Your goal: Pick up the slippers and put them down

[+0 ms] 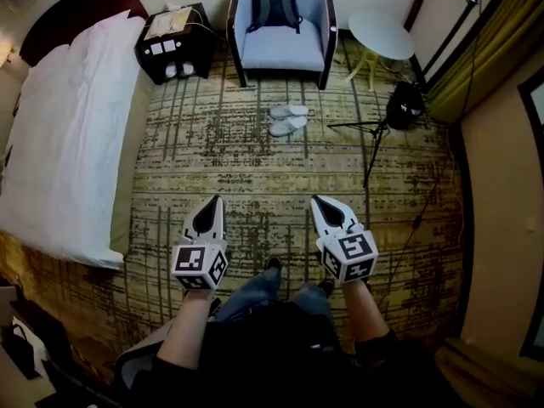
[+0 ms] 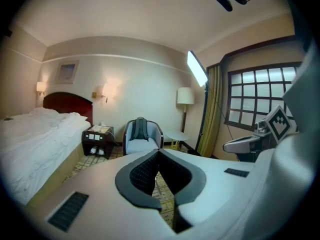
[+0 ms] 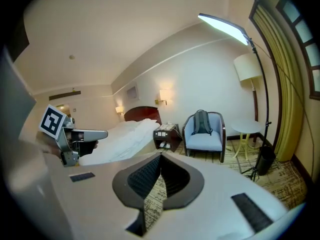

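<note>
You are holding the left gripper (image 1: 216, 201) and right gripper (image 1: 316, 201) with jaws clenched and empty; only the head view is showing the slippers (image 1: 289, 119) lying before the armchair (image 1: 283, 41).

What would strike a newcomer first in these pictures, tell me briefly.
A pair of white slippers lies on the patterned brown carpet before a blue armchair holding a dark backpack. Nearer the camera, the left gripper and right gripper hang side by side, both shut and empty.

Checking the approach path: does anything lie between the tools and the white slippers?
Nothing visible. Only bare patterned carpet lies between the left tool, the right tool and the pair of white slippers.
</note>
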